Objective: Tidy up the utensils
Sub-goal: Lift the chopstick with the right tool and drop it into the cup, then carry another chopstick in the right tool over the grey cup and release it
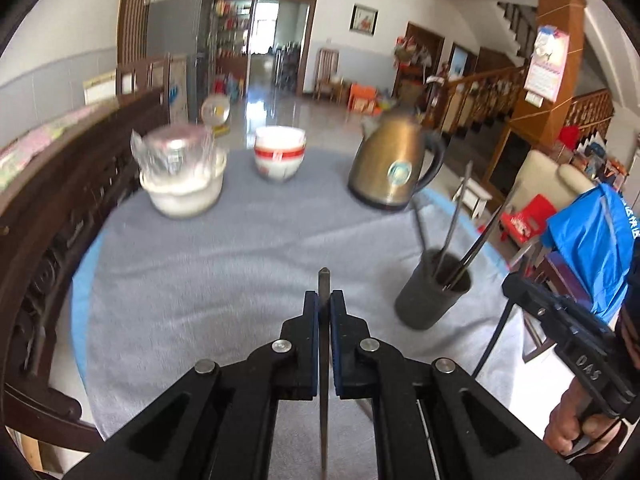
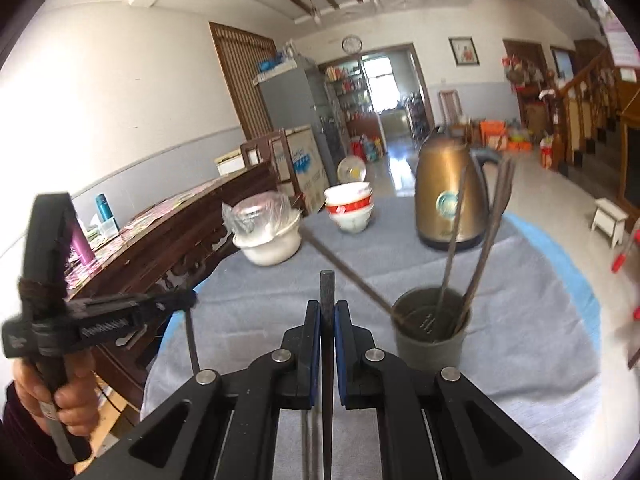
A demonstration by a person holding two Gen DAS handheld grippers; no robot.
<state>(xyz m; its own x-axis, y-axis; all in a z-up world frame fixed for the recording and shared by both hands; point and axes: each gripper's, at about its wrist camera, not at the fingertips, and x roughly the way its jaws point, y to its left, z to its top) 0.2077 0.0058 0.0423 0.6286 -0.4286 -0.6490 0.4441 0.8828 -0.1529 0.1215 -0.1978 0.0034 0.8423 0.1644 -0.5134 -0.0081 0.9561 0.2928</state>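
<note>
Grey-clothed desk (image 1: 200,264); each gripper (image 1: 324,308) (image 2: 328,316) clamps one chopstick (image 1: 323,280) (image 2: 327,292) near top: thin, stiff, light, slippery; cup (image 1: 434,300) lower right

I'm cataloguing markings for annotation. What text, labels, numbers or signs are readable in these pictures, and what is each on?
"DAS": white letters on the right gripper's black body, seen from the left wrist view.
Embossed lettering on the left gripper's body: too blurred to read.
Round emblem on the kettle: illegible.
White characters on the blue bag: cut off, unreadable.
Red band on the stacked bowls: print too small.
Wall clock and calendar: unreadable.
</note>
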